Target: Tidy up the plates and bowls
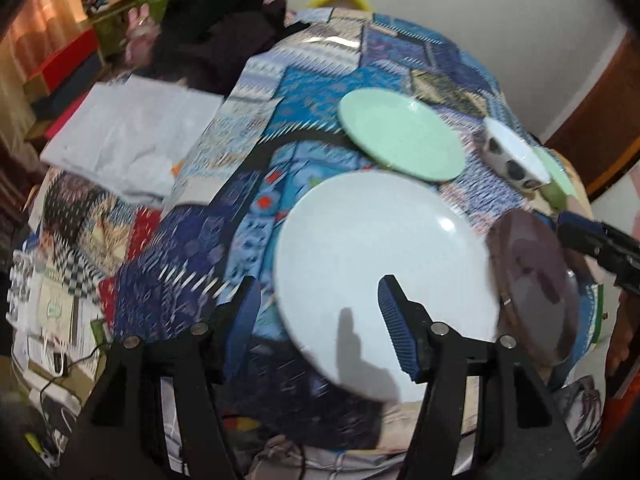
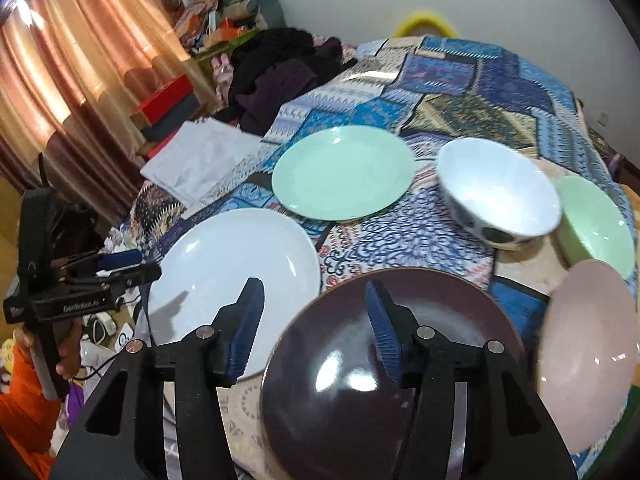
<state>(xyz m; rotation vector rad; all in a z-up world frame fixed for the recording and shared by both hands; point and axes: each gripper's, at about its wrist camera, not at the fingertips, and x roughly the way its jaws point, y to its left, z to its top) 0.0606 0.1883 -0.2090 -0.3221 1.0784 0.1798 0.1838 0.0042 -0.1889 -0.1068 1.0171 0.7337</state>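
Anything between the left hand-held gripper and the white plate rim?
Nothing visible. The left hand-held gripper is open, its jaws straddling the near-left rim of the white plate, with only the patterned cloth beneath. The brown plate lies to the right, clear of that approach.

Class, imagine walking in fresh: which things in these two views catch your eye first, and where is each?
The glossy dark brown round plate sits nearest, under the open right gripper. Left of it lies the big pale blue plate, below the open left gripper. Behind them, on the blue patchwork cloth, rests a mint green plate.
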